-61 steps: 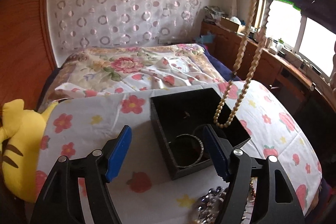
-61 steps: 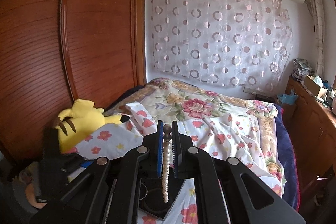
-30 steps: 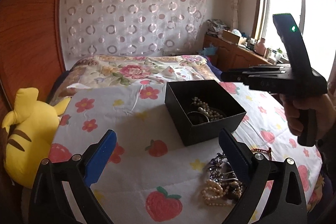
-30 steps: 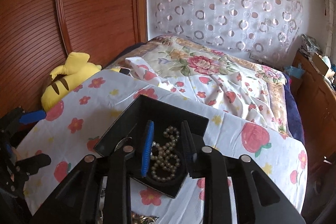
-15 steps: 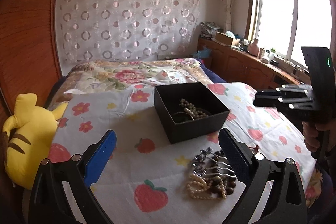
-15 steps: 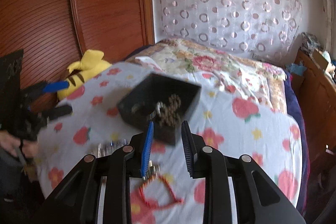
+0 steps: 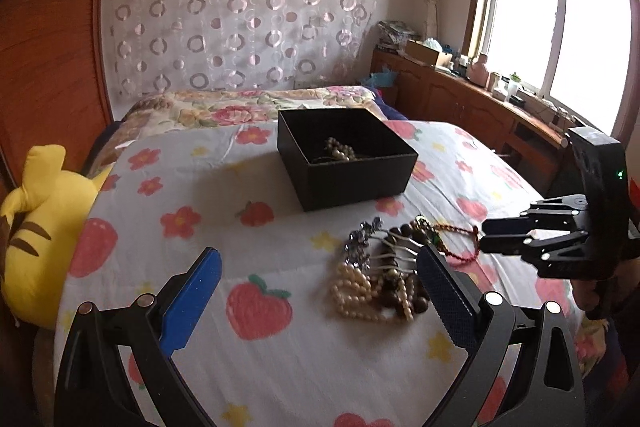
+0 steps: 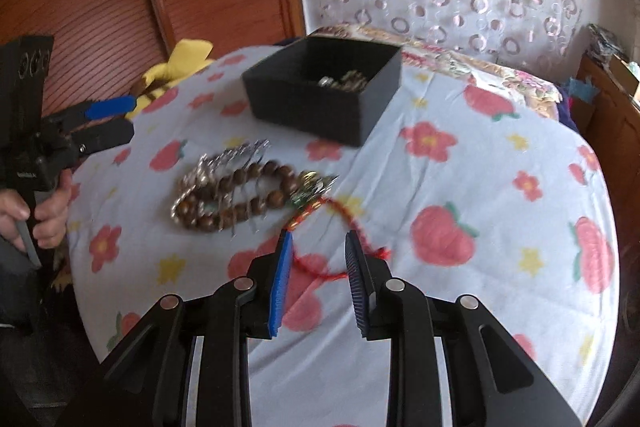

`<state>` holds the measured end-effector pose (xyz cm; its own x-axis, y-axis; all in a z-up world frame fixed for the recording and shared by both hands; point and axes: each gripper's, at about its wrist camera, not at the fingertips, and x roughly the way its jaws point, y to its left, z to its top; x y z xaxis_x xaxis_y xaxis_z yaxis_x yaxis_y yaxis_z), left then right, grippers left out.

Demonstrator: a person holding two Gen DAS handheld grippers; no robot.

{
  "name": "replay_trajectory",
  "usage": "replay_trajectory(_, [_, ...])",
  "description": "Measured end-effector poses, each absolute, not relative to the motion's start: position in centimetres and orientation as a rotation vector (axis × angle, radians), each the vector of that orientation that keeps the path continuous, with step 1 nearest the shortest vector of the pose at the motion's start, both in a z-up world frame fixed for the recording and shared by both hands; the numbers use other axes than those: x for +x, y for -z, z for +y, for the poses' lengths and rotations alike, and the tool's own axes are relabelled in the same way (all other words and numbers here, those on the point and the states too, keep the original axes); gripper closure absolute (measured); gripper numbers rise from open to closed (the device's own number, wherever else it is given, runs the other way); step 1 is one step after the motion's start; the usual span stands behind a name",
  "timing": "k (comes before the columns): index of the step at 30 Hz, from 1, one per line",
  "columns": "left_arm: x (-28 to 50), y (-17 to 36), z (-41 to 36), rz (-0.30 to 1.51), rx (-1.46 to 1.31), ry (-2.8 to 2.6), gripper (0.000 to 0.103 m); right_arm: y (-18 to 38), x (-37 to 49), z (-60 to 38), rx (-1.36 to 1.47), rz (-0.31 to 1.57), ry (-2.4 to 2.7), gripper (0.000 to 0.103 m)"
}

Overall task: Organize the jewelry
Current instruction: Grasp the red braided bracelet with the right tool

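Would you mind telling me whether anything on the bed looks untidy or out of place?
Yes: a tangled heap of jewelry lies loose on the sheet beside the black box, and a red cord trails from it.

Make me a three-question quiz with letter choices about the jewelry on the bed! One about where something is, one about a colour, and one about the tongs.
1. Where is the heap of loose jewelry?
A. inside the black box
B. on the bedsheet in front of the box
C. on the yellow plush toy

2. What colour is the thin cord bracelet nearest the right tongs?
A. red
B. green
C. white

3. What are the right tongs doing?
A. squeezing pearls
B. standing open with nothing gripped
C. gripping the box

Answers: 1 B, the pile lies on the bedsheet short of the black box. 2 A, the cord shows red. 3 B, there is a gap between the pads, which press on nothing.
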<state>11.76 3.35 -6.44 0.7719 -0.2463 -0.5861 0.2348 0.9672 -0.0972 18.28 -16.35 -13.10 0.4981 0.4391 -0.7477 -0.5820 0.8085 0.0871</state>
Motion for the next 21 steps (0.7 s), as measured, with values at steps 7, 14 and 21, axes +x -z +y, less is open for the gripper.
replay_trajectory(7, [11.1, 7.4, 2.7, 0.660, -0.007, 0.268, 0.009, 14.1, 18.4, -14.7, -0.242, 0.884, -0.632, 0.073])
replay_trajectory(14, [11.0, 8.4, 2.3, 0.687, -0.008, 0.275, 0.009, 14.8, 18.6, -14.0, -0.317, 0.878, -0.579, 0.076])
replay_trajectory(21, [11.1, 9.5, 2.3, 0.725, -0.014, 0.265, 0.009, 14.7, 18.0, -14.9, -0.322, 0.875, -0.603, 0.100])
